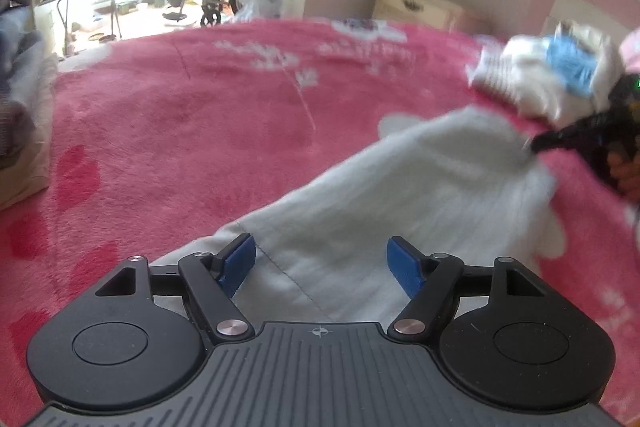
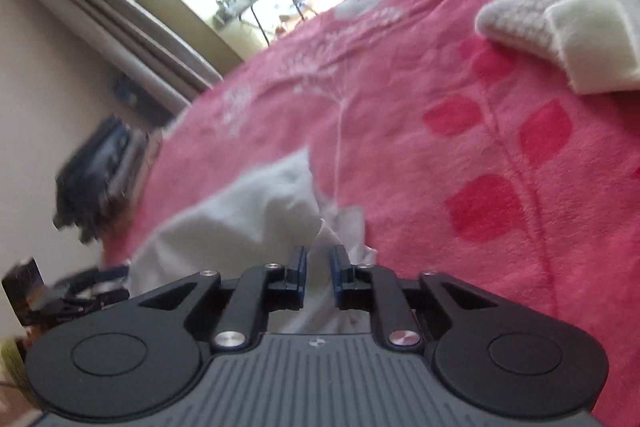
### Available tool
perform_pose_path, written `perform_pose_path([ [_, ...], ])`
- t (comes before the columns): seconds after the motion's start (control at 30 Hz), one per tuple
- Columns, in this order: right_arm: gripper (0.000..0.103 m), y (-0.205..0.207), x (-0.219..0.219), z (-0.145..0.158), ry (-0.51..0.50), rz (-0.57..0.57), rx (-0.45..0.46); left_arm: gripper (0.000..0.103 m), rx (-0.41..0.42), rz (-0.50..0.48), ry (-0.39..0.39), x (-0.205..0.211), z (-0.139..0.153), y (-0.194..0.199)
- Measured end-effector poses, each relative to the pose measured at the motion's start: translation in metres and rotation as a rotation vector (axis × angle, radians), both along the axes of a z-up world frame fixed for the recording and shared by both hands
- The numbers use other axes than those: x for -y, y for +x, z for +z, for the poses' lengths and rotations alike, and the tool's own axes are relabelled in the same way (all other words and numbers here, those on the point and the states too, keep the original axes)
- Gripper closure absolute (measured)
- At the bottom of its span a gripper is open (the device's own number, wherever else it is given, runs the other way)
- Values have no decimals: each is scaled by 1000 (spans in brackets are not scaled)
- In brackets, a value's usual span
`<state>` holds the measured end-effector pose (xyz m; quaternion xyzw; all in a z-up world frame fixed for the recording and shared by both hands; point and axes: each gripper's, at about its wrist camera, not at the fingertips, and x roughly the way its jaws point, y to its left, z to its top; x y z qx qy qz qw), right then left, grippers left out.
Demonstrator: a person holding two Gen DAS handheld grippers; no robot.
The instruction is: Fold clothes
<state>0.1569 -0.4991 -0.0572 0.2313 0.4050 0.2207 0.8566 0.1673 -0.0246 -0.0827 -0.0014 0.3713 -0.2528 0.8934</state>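
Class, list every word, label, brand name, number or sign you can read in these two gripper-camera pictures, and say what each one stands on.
None can be read.
Pink blanket: white markings, too blurred to tell whether they are letters or pattern.
Left gripper and right gripper: only a small crosshair mark on each body, no letters.
Pale grey garment: no print visible.

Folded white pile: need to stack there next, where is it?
In the left wrist view, the folded white pile lies far right on the pink blanket, beyond the grey garment.

Each tool [image 1: 322, 263] [image 2: 318, 267] has black linkage arms, silver rivets, blue ribbed pads [image 1: 239, 263] and a grey ridged body.
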Motion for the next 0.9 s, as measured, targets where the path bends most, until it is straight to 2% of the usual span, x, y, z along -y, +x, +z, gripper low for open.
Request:
perform_pose_path([
  [0.1, 87, -6, 17, 1, 84, -76, -32, 30, 8, 4, -53, -19, 22, -25],
  [0.2, 87, -5, 9, 7, 85, -63, -22, 30, -21, -45, -59, -30, 27, -53],
  [0.33, 87, -10, 1, 1, 50, -44, -30, 30, -110, -79, 14, -32, 4, -77],
  [0.43, 87, -13, -5, -11, -47, -54, -65, 31, -148, -49, 111, -31, -22, -83],
  [0.47, 87, -15, -4, -11, -49, -65, -68, 32, -153, -38, 127, -32, -27, -84],
  [0.53, 90, -18, -1, -10, -55, -86, -74, 32, -147, -26, 126, -38, -29, -85],
  [0.6, 86, -21, 2, -9, -61, -107, -79, 32, -149, -5, 120, -44, -23, -85],
  [0.73, 86, -31, 7, 3, -64, -122, -57, 32, -102, 11, 107, -51, -7, -92],
  [0.9, 84, -37, 1, 8, -67, -99, -49, 33, -53, -8, 163, -36, -10, -97],
])
